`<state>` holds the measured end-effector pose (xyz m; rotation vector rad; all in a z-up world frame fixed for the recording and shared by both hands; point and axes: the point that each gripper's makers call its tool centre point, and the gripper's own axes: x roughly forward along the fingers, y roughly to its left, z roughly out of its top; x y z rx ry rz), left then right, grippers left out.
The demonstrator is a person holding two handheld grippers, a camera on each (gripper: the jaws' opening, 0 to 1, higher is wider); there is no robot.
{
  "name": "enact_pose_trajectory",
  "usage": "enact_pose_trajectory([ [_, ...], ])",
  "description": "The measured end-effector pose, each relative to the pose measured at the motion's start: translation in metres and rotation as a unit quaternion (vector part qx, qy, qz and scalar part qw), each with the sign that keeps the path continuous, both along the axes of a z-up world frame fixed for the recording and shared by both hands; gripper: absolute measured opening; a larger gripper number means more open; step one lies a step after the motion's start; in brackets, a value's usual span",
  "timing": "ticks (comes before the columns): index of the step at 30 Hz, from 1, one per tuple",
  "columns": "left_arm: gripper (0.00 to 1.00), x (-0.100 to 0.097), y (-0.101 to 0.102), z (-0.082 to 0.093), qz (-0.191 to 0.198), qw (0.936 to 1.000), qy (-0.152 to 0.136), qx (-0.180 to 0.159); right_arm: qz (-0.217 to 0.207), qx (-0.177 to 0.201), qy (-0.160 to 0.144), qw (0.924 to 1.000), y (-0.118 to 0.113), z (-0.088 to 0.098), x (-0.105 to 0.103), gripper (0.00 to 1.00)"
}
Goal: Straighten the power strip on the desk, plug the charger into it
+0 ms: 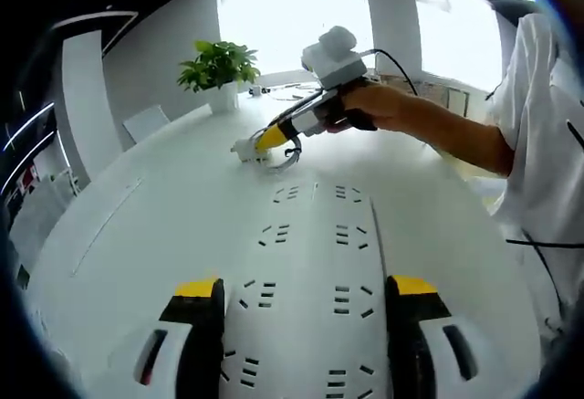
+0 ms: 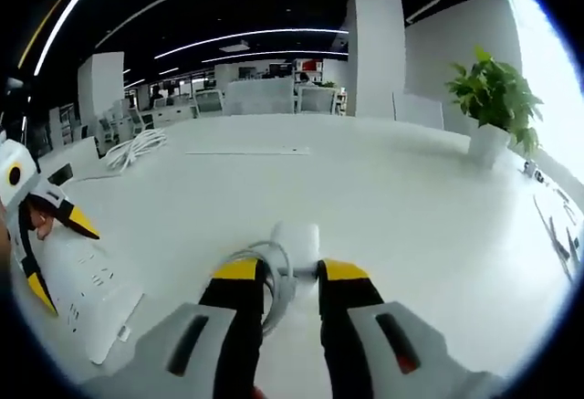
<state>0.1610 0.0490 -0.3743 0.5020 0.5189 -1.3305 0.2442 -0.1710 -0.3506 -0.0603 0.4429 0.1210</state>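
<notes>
The long white multi-socket power strip (image 1: 310, 299) lay flat on the white counter (image 1: 164, 225), the left gripper (image 1: 306, 300) with its fingers apart astride it, probably to steady or square it. Farther off, the right gripper (image 2: 285, 271) was closing around the small white charger (image 2: 297, 239) and its looped cable, seemingly to lift it.

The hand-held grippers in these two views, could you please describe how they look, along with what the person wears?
The left hand-held gripper has two black jaws with yellow tips on white housings with dark slots. The right hand-held gripper is built the same way; in the left gripper view it carries a white camera box with a black cable trailing from it. The person wears a white short sleeve.
</notes>
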Motion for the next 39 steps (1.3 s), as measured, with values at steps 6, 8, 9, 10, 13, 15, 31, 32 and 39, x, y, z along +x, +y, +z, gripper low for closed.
enact_pose_trajectory([
  [6,0.73,0.000,0.000,0.000,0.000,1.0000,-0.001,-0.002,0.008,0.031,0.000,0.9995,0.002,0.009,-0.009,0.22],
  [8,0.73,0.001,0.000,0.000,-0.001,1.0000,-0.001,-0.001,0.034,0.064,0.004,0.9973,0.014,0.019,-0.015,0.22],
  [9,0.73,0.000,0.000,0.000,-0.001,1.0000,-0.001,-0.002,0.047,0.086,0.010,0.9952,0.020,0.024,-0.019,0.22],
  [10,0.73,0.000,0.000,0.000,-0.001,1.0000,-0.001,-0.002,0.059,0.104,0.018,0.9926,0.025,0.029,-0.024,0.22],
  [13,0.73,0.000,0.000,0.000,0.000,1.0000,-0.001,-0.003,0.108,0.112,0.045,0.9868,0.041,0.041,-0.039,0.22],
  [15,0.73,0.001,0.000,0.000,0.001,1.0000,-0.002,-0.005,0.140,0.109,0.072,0.9814,0.052,0.051,-0.054,0.22],
  [31,0.73,0.001,0.001,0.001,0.003,0.9998,-0.009,-0.016,0.267,0.057,0.300,0.9138,0.125,0.056,-0.126,0.22],
  [32,0.73,0.002,0.001,0.001,0.003,0.9998,-0.010,-0.017,0.267,0.053,0.328,0.9049,0.128,0.050,-0.131,0.22],
  [39,0.73,0.003,0.001,0.002,0.005,0.9996,-0.014,-0.024,0.252,0.041,0.402,0.8791,0.133,0.038,-0.140,0.22],
])
